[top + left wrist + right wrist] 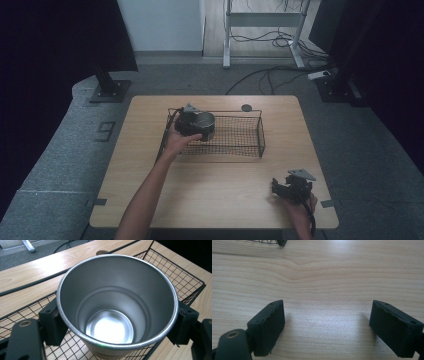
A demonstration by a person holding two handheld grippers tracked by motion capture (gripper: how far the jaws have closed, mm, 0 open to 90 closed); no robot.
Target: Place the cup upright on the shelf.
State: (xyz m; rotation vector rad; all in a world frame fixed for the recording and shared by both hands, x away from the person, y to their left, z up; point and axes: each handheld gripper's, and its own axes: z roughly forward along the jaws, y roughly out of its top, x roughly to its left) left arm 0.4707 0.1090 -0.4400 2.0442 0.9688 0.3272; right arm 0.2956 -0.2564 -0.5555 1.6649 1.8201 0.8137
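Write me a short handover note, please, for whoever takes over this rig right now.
Left gripper: shut on the metal cup, jaws on opposite sides of its wall, held upright over the left end of the wire basket.
Right gripper: open, holding nothing, over bare table at the near right.
Cup: nothing inside.
Done: cup gripped and brought to the basket.
Left, probably: set the cup down in the basket and release; I cannot tell whether it already touches the mesh.

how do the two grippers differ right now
The left gripper is shut on a steel cup; the right gripper is open with nothing between its jaws. The left is at the wire basket's left end; the right is low over bare table near the front right corner. Both have black jaws.
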